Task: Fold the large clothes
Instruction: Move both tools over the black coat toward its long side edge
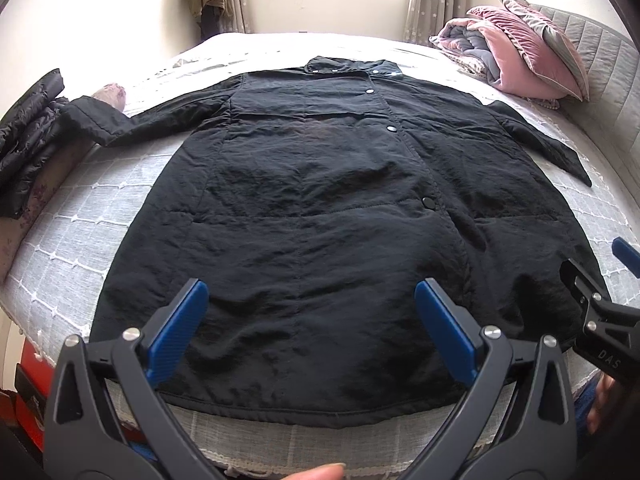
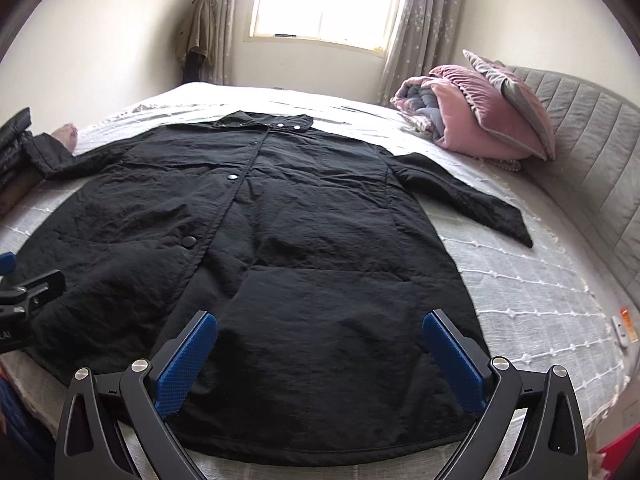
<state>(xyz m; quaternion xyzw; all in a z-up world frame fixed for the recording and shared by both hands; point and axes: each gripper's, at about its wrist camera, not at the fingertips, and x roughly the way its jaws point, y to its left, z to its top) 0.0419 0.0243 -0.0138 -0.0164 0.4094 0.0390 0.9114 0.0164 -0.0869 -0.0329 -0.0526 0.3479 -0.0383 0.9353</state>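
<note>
Blue-padded left tongs (image 1: 312, 330) hang wide open over the hem of the black coat (image 1: 332, 208), gripping nothing; the right tongs (image 2: 320, 354) stand just as wide over the same hem nearer the coat's right side, also empty. Spread flat and front-up, the coat lies with its snaps closed, hem along the near edge of the bed (image 1: 72, 216) and collar toward the far edge by the window. Both sleeves stretch outward, one toward the left edge of the bed beside a dark bundled garment (image 1: 28, 136), the other toward the headboard side, where a folded pink quilt (image 2: 452, 116) sits at the far right corner.

Judging by this layout, the coat is laid out and smoothed but no fold is begun. The next move probably calls for closing on a sleeve or a side edge and carrying it across the body, keeping the padded fabric from bunching.
</note>
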